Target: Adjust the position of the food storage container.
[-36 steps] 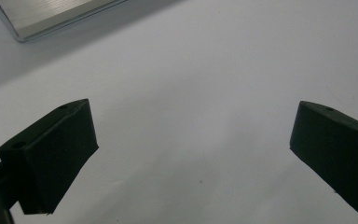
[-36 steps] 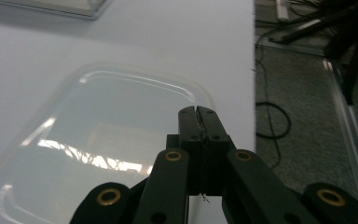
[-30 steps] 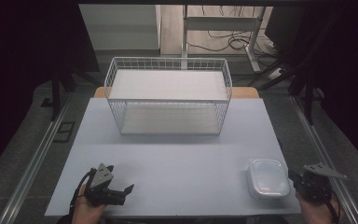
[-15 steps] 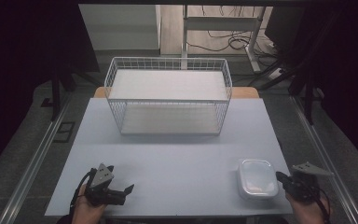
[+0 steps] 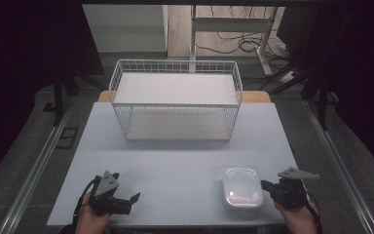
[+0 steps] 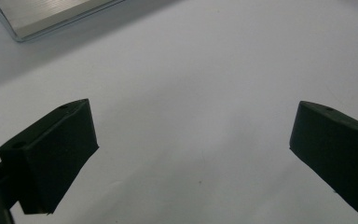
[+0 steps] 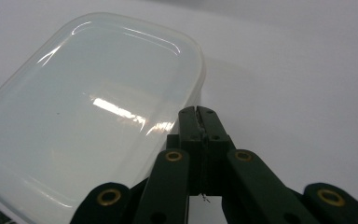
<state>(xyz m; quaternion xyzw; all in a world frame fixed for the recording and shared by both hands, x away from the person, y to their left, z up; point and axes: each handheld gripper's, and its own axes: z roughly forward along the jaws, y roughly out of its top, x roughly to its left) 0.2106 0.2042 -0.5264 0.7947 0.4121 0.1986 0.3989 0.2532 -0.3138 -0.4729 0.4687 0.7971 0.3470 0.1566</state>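
My right gripper (image 7: 198, 112) has its jaws pressed together, tips touching the near-right edge of the translucent plastic container (image 7: 88, 112), which sits on the white table (image 5: 175, 165) toward its near right. My left gripper (image 5: 121, 202) rests at the near left, jaws spread wide over bare tabletop.

Black tongs (image 7: 199, 112) with brass-ringed pivot links, grey three-cornered top plates, trailing black cables.

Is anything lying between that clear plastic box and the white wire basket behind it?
No: only bare table shows between the clear plastic lidded box and the white wire basket. The right gripper, jaws shut, sits at the box's side.
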